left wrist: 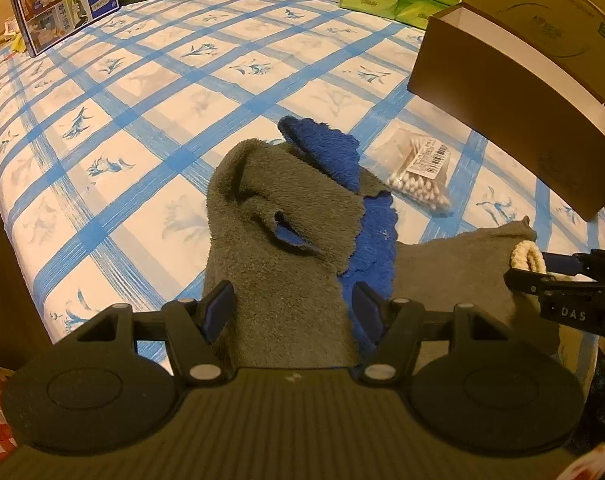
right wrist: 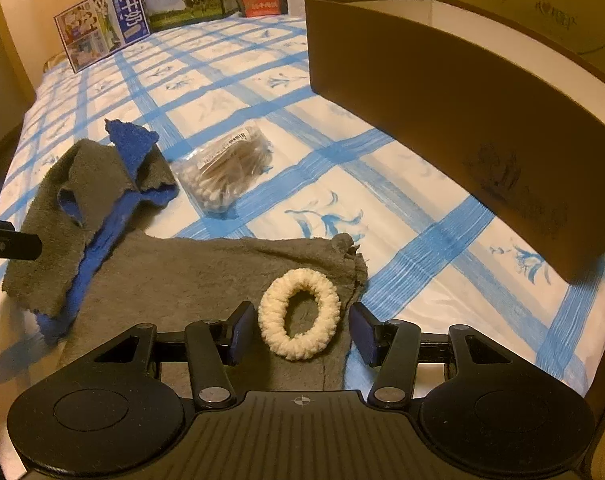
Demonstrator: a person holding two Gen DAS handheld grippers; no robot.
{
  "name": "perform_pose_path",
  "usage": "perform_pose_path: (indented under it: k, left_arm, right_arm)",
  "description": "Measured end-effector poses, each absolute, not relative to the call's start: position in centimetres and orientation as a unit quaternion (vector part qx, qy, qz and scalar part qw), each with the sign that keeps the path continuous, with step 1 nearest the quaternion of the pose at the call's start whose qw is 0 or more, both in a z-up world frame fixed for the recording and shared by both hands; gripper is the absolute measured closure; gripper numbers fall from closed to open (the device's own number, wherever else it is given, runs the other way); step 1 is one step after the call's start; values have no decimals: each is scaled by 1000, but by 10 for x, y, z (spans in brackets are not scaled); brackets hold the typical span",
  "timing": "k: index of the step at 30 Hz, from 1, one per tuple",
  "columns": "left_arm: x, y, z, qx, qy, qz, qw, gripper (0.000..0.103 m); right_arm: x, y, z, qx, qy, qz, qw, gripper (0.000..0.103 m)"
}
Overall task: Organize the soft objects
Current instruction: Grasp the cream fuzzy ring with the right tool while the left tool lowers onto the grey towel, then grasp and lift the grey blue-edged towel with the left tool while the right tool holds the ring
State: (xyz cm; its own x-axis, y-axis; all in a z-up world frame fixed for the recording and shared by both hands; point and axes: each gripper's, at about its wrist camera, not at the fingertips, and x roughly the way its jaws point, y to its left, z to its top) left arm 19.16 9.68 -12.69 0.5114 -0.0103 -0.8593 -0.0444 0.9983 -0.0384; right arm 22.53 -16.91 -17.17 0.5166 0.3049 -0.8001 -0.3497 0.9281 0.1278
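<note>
Between the right claw's (right wrist: 298, 326) parted fingers lies the hair tie (right wrist: 299, 314) — untouched, its length running straight ahead — closer than the left claw.

grey-and-blue towel (right wrist: 102, 216), cream hair tie (right wrist: 299, 314), blue-checked sheet (right wrist: 382, 184), brown box (right wrist: 442, 92)

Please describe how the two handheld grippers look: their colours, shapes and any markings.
Both grippers are matte black plastic. The left gripper and the right gripper each have a ribbed central body, two round discs at the sides, angular linkage arms with silver pivot pins, and flat blue finger pads. The right one shows white letters "DAS" on its side in the left wrist view. No cables or sleeves are visible.
</note>
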Motion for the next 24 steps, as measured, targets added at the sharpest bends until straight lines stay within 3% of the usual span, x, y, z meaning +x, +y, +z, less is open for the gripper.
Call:
perform_pose_path:
  k: [4,15,16,18,20,24]
  left_arm:
    - [196,101,-132,-29,497,14,867,40]
    - [212,113,-148,-18,497,30,867,39]
    - [213,114,-150,-19,497,31,867,43]
    - [214,116,-156,-26,506,27,862,61]
    - [212,117,-157,-31,510,18,859,91]
    - [211,117,-139,-37,491,5,871,97]
  right_arm:
    - [223,-171,-171,-45,444,179,876,81]
    - [229,-183,-160,-32,440,164,883,84]
    - [230,-184,-160,-29,441,164,882,84]
    - [231,-187,-160,-20,444,162,881,84]
    - [232,-189,-160,-14,446,161,880,84]
    - [233,-191,-157,-10,444,159,882,84]
